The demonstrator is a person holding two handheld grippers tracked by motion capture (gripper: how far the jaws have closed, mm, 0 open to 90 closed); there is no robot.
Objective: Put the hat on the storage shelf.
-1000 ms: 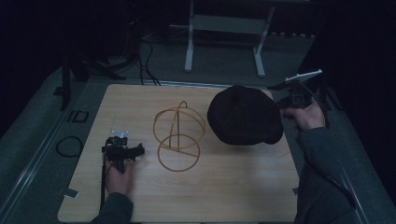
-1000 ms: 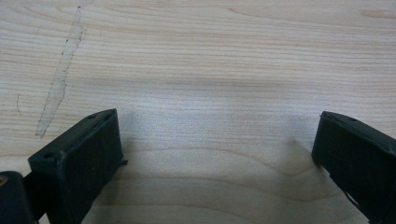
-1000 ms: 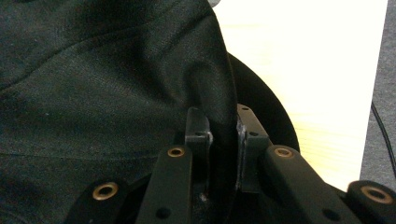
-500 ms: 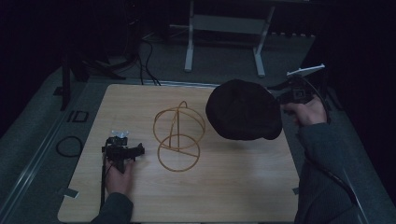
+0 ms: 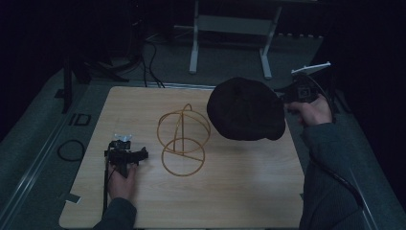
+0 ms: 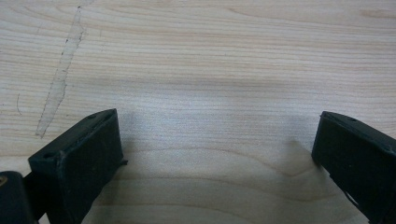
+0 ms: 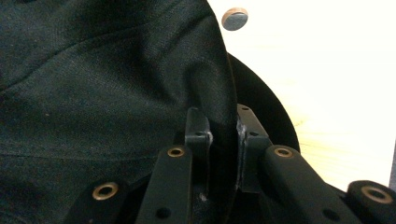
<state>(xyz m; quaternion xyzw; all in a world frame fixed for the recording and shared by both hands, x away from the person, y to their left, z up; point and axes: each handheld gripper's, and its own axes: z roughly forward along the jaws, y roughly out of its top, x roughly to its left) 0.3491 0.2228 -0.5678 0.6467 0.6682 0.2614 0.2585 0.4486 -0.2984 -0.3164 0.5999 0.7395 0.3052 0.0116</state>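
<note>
right gripper [image 5: 283, 97] clamped on black hat [image 5: 245, 115] edge, hat hangs left of it above table [image 5: 249, 191] | left gripper [image 5: 139, 154] jaws apart (resting on wood) | wire stand [image 5: 183, 140] between

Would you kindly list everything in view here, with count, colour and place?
hat: one, black, held above the table's far right.
wire stand: one, gold, table centre.
table: one, light wood, centre.
desk frame: one, white, floor beyond the table.
cable loop: one, black, floor at left.
left hand-held gripper: one, black, near left of table, open.
right hand-held gripper: one, black, far right, shut on the hat.
</note>
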